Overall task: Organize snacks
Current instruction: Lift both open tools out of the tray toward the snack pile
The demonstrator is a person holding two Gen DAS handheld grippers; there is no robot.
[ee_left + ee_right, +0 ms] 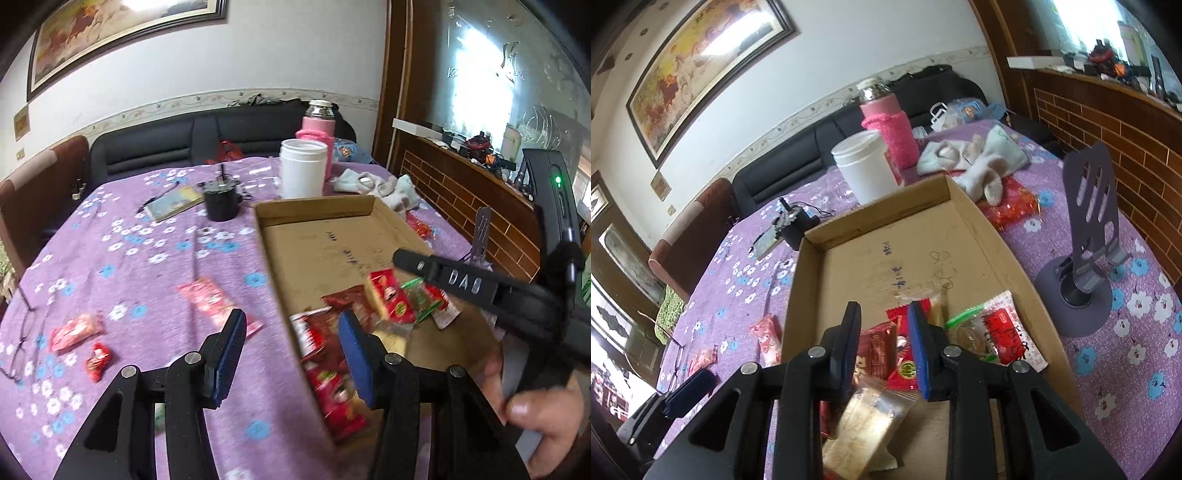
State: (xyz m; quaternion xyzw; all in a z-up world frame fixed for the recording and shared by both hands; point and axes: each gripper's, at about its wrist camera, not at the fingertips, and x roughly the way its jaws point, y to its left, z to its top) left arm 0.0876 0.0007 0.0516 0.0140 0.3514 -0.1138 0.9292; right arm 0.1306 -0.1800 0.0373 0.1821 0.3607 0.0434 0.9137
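One cardboard tray (809,258), two tongs (882,347)

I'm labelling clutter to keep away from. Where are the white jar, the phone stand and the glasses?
white jar (866,168): right wrist view, front wall.
phone stand (1089,195): right wrist view, slotted back plate.
glasses (20,345): left wrist view, lens frame.

A table under a purple flowered cloth (155,273) carries a cardboard tray (812,266), loose red snack packets (74,334), a white tub (303,168), a black mug (221,201), spectacles (22,343), a grey stand (1086,236) and what may be socks (975,162).
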